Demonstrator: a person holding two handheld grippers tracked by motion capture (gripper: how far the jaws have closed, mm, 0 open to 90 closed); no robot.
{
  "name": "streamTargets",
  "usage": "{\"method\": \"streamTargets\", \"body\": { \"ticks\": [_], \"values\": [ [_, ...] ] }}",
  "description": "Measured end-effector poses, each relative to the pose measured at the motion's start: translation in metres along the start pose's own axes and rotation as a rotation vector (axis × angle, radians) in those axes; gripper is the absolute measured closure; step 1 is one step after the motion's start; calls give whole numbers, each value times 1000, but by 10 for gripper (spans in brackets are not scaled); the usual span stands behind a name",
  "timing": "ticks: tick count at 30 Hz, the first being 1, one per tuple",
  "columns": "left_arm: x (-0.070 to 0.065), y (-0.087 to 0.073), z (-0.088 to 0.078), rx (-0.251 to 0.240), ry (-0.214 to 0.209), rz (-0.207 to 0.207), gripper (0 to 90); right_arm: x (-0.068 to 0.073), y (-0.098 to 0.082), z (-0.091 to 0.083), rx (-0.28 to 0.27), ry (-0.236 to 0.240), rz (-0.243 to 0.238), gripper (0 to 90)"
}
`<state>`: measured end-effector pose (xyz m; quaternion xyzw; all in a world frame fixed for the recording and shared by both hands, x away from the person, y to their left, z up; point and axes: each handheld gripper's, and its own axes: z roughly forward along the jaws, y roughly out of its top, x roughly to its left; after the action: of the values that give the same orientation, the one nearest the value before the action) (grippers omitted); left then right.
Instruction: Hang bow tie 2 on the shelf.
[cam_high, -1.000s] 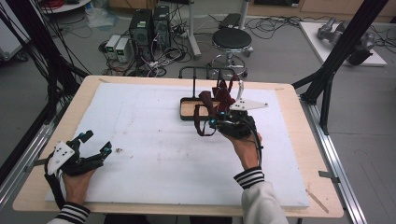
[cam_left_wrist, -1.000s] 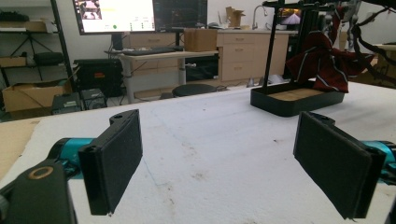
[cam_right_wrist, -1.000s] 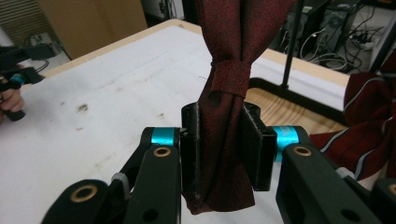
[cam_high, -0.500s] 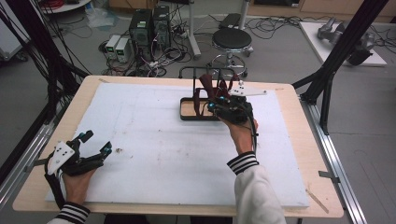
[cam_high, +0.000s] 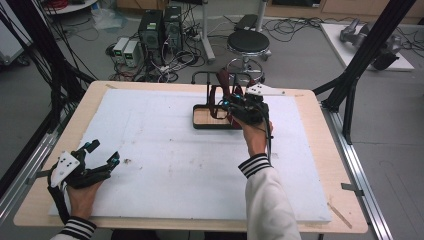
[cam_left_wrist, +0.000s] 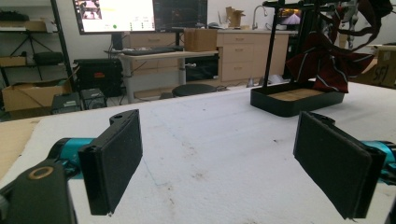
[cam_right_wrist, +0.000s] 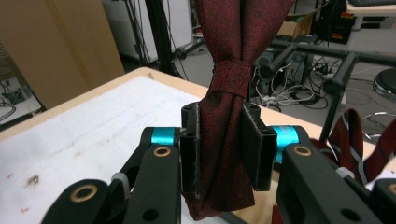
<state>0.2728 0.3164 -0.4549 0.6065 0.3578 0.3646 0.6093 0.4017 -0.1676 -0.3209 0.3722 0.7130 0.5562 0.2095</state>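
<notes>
A dark red bow tie (cam_right_wrist: 227, 116) stands pinched between the black pads of my right gripper (cam_right_wrist: 223, 149), its knot band just above the jaws. In the high view that right gripper (cam_high: 235, 102) is at the black stand with a wooden tray base (cam_high: 200, 121), beside striped dark red ties (cam_high: 218, 92) that hang on the stand. The stand's tray (cam_left_wrist: 289, 100) and its ties (cam_left_wrist: 327, 63) also appear far off in the left gripper view. My left gripper (cam_high: 102, 155) rests at the table's front left, jaws wide apart, nothing between its pads (cam_left_wrist: 116, 158).
A white foam mat (cam_high: 170, 155) covers the wooden table (cam_high: 310, 100). Black frame posts (cam_high: 365, 55) stand at the table's sides. A stool (cam_high: 247, 42) and computer boxes (cam_high: 157, 27) are on the floor beyond the far edge.
My right hand has carried the bow tie away from me and slightly up, over the stand's tray. The left hand has stayed put.
</notes>
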Motion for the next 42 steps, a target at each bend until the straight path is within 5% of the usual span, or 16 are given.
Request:
{"method": "streamTargets", "body": {
  "ticks": [13, 42],
  "values": [
    [0, 0, 0, 0, -1, 0, 161, -8, 11, 17, -10, -50, 3, 712],
    [0, 0, 0, 3, -3, 0, 161, -25, -10, 53, 36, -204, 71, 712]
  ]
}}
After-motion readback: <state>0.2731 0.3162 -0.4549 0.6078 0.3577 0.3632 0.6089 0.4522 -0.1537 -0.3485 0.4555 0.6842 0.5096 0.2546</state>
